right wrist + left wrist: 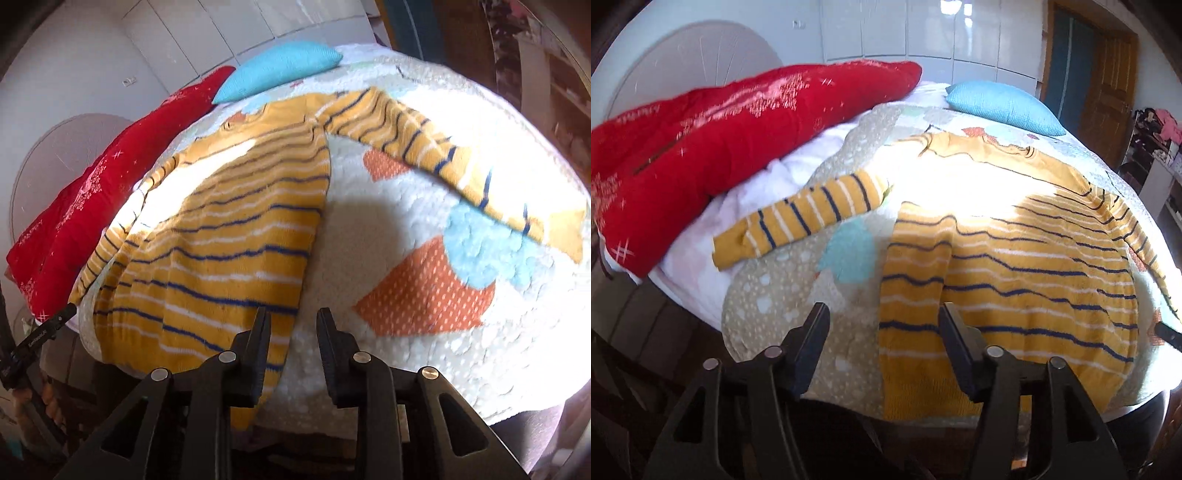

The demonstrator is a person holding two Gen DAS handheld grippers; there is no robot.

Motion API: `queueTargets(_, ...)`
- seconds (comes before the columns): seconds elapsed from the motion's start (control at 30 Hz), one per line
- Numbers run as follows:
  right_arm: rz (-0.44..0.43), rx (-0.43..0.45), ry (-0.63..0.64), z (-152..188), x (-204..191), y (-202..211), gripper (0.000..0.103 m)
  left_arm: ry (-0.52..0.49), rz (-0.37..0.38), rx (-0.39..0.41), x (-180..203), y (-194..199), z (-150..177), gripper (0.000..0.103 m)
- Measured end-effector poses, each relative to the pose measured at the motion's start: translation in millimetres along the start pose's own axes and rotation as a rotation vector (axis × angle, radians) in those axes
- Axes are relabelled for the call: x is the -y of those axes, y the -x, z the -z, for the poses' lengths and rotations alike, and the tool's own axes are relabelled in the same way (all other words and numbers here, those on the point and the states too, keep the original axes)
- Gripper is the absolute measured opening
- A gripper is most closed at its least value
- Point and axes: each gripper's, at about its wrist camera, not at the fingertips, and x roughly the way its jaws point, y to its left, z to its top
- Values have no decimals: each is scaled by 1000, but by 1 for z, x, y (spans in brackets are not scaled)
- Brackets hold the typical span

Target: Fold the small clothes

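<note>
A small mustard-yellow sweater with navy and white stripes (1015, 266) lies flat on a patterned fleece blanket (783, 295) on a bed. Its one sleeve (801, 218) stretches out to the left; the other sleeve (443, 158) stretches out to the right in the right wrist view. My left gripper (882, 314) is open and empty, low over the sweater's near left hem. My right gripper (293, 317) is open and empty over the near right hem of the sweater (229, 229). The left gripper's tip also shows in the right wrist view (55, 321).
A red cushion (713, 147) lies along the bed's far left side. A blue pillow (1004, 103) sits at the far end. A white round fan (683, 62) and white cabinets stand behind the bed. A wooden door (1108, 85) is at the right.
</note>
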Motion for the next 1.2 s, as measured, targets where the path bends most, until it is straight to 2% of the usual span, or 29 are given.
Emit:
queueTargets(0.03, 39, 53, 28, -6, -10, 4, 39, -24, 7, 19, 7, 1, -5, 75)
queueTargets(0.1, 94, 175, 59, -14, -18, 17, 78, -62, 32, 40, 22, 2, -16, 79)
queueTargets(0.17, 71, 259, 27, -19, -13, 23, 88, -85, 56, 43, 35, 0, -24, 79)
queueTargets(0.2, 62, 233, 1, -24, -8, 20, 88, -89, 72, 43, 40, 0, -27, 79)
queueTargets(0.23, 51, 159, -22, -30, -5, 11, 87, -88, 85, 41, 45, 2, -28, 79)
queueTargets(0.27, 38, 91, -49, -33, 3, 5, 78, -85, 100, 40, 48, 2, -28, 79)
queueTargets(0.3, 39, 76, -81, -34, 13, 5, 68, -79, 119, 40, 51, 3, -28, 79)
queueTargets(0.43, 162, 183, -213, -32, 75, 44, 68, -61, 169, 7, 56, 1, -19, 80)
queueTargets(0.57, 279, 229, -349, -27, 139, 72, 69, -53, 174, -40, 57, -11, -10, 80)
queueTargets(0.67, 277, 225, -447, -23, 173, 74, 69, -33, 196, -68, 57, -14, -6, 80)
queueTargets(0.83, 224, 206, -569, -10, 195, 61, 69, -36, 201, -69, 58, -11, -6, 80)
queueTargets(0.93, 252, 210, -551, -12, 195, 50, 69, -39, 199, -73, 58, -11, -6, 80)
queueTargets(1.03, 314, 218, -506, -23, 200, 37, 69, -40, 196, -83, 59, -13, -6, 80)
queueTargets(1.07, 329, 219, -496, -28, 202, 33, 62, -39, 195, -85, 59, -12, -5, 80)
queueTargets(1.1, 346, 220, -486, -32, 202, 31, 37, -40, 196, -86, 59, -12, -5, 80)
queueTargets(1.13, 343, 214, -476, -36, 202, 30, 25, -42, 195, -86, 59, -12, -5, 80)
queueTargets(1.17, 298, 211, -474, -41, 203, 32, 15, -46, 193, -84, 59, -11, -5, 80)
queueTargets(1.2, 260, 221, -481, -44, 205, 37, 14, -49, 191, -84, 58, -11, -5, 80)
